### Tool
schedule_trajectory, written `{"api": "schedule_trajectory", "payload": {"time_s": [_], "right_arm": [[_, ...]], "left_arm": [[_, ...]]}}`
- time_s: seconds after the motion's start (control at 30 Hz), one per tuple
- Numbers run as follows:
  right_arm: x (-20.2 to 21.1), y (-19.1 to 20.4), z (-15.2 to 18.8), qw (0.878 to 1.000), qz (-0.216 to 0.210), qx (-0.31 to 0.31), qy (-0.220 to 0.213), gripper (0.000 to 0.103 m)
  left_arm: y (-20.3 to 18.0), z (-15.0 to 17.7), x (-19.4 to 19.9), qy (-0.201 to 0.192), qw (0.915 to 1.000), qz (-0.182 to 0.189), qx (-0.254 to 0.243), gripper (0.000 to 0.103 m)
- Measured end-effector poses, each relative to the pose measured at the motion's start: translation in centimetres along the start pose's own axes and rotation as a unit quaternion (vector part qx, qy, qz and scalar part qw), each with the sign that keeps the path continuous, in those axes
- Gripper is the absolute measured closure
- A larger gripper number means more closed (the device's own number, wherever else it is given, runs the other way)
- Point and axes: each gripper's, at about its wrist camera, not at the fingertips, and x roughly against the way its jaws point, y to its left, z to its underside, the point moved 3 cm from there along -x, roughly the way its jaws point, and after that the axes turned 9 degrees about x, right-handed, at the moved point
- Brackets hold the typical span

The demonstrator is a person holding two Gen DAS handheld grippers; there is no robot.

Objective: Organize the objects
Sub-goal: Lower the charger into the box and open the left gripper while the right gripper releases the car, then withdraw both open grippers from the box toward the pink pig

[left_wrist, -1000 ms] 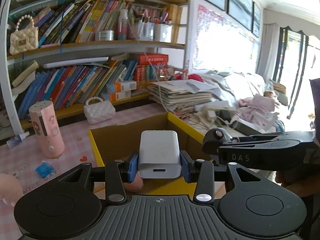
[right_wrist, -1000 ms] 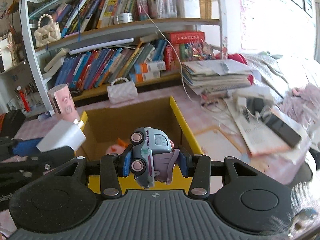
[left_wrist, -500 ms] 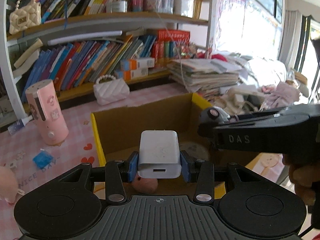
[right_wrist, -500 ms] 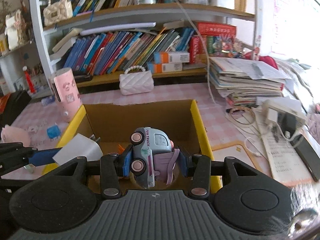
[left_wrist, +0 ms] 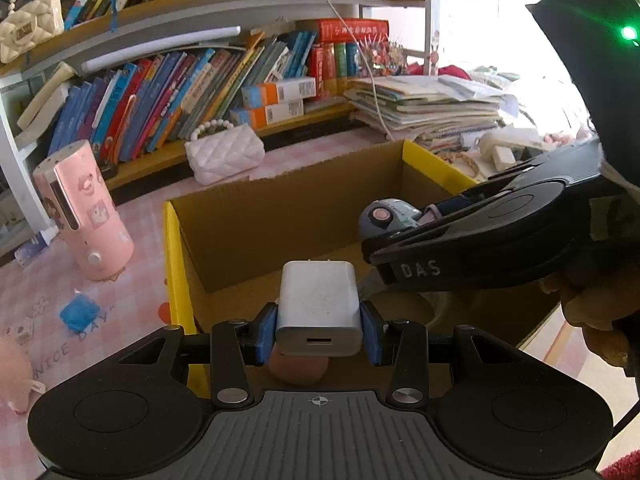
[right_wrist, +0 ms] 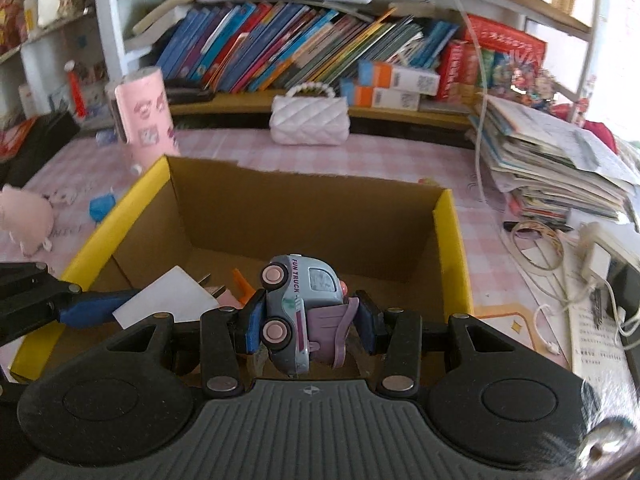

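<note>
My left gripper [left_wrist: 319,330] is shut on a white USB charger [left_wrist: 319,304], held over the near left part of an open cardboard box with yellow rims [left_wrist: 176,264]. My right gripper [right_wrist: 307,326] is shut on a grey and purple toy truck [right_wrist: 298,300], tipped on its side above the same box [right_wrist: 450,248]. From the left wrist view the right gripper [left_wrist: 404,222] reaches in from the right with the truck [left_wrist: 386,216]. The right wrist view shows the charger [right_wrist: 168,300] at lower left, prongs pointing into the box. A pink round object [left_wrist: 298,368] lies in the box under the charger.
A pink cylinder device [left_wrist: 82,210], a white quilted purse [left_wrist: 224,152] and a blue scrap [left_wrist: 79,312] sit on the pink checked tablecloth. A pink plush [right_wrist: 24,216] lies left. A paper stack [right_wrist: 552,160] and cables [right_wrist: 560,264] crowd the right. Bookshelves stand behind.
Both grippers have moved forward and down over the box, each keeping its object. The right gripper has rolled and now sits close beside the left one.
</note>
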Motion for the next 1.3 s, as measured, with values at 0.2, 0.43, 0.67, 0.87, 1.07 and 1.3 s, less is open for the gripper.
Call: {"api": "schedule_trajectory", "payload": {"time_s": [0.2,0.43,0.67,0.87,1.07,1.3], "right_arm": [[-2.0,0.5,0.5,0.998,-0.02,0.023,0.046,0.061],[-2.9,0.4,0.3,0.996,-0.032,0.019,0.077,0.061],[-3.0,0.4,0.4,0.996,-0.032,0.016,0.081,0.061],[-3.0,0.4,0.4,0.996,-0.032,0.016,0.078,0.06],[-2.1,-0.1,0.3,0.998,-0.026,-0.007,0.054,0.048],[0.4,-0.1,0.6,0.999,-0.007,-0.045,0.011,0.044]], "left_arm": [[-0.3,0.3,-0.7,0.007,0.9996,-0.019,-0.017,0.062],[-0.6,0.4,-1.1,0.006,0.9991,-0.029,-0.029,0.062],[-0.7,0.4,-1.1,0.006,0.9991,-0.031,-0.03,0.062],[-0.6,0.5,-0.8,0.001,0.9992,-0.035,-0.022,0.059],[0.0,0.2,0.4,-0.019,0.999,-0.04,-0.004,0.046],[0.6,-0.1,3.3,-0.064,0.9966,-0.05,0.014,0.023]]}}
